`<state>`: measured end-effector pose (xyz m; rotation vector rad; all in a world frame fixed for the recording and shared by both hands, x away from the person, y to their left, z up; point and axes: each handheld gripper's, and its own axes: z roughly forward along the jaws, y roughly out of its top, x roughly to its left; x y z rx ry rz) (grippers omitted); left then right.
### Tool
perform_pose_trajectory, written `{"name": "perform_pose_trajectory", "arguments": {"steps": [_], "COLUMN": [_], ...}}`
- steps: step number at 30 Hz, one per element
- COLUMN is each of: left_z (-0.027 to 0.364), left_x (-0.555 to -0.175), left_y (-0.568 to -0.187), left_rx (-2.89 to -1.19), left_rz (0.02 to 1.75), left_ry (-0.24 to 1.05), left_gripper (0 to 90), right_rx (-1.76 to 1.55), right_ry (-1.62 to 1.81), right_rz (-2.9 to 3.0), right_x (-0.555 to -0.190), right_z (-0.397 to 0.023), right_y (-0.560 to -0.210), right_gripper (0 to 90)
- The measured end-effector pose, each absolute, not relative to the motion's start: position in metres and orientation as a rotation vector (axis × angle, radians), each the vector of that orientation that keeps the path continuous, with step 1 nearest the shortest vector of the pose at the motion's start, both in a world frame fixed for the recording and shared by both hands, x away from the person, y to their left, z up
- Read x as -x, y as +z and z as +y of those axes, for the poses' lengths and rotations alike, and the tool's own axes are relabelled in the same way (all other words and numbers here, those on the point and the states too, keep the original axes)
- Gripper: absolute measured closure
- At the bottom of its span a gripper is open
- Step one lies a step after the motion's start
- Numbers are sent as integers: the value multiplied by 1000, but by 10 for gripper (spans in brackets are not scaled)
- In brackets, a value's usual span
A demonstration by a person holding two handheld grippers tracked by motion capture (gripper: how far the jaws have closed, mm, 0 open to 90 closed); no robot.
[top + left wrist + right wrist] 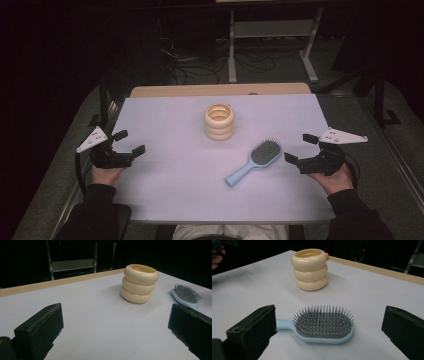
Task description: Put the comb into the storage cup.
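The right gripper (301, 148) sits at the table's right edge w/ jaws wide, empty, aimed at the brush (254, 161). The left gripper (128, 142) is at the left edge, jaws also wide and empty, well apart from everything.

The brush lies bristles up on the white table (165, 190), head toward the right gripper, handle running back toward the person's side and the middle. The cup (219, 121), a cream ribbed thing like three stacked rings, stands upright just beyond the brush head, near but not touching it. In the right gripper view the brush (324, 325) lies crosswise between the jaws, handle off to the left, cup (310, 269) behind it.

Likely step: the right gripper picks up the brush, prob. to drop it in the cup. To do it well:
- Grip the handle or the neck, not the bristle pad; bristles flex and the hold would slip.
- Turn the wrist so the jaws straddle the handle across its width, then come down low, since the brush lies flat and thin on the table.
- Close only once both pads are beside the plastic; a one-sided touch would skid it toward the cup.
- Left gripper could steady the cup (139, 283) if it looks light; it's open-topped and may tip.
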<state>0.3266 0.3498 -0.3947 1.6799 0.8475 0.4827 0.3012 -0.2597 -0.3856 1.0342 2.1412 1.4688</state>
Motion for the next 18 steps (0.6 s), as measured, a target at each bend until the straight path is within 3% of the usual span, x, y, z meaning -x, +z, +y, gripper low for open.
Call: {"name": "perform_pose_trajectory", "arguments": {"steps": [18], "left_z": [349], "left_x": [-325], "left_y": [-395], "left_rx": [-1681], "left_rz": [855], "left_ry": [486], "left_gripper": [0], "right_rx": [-921], "right_ry": [1427], "right_rz": [2269], "right_x": [-310], "right_z": [-227], "right_y": [-358], "right_gripper": [0]}}
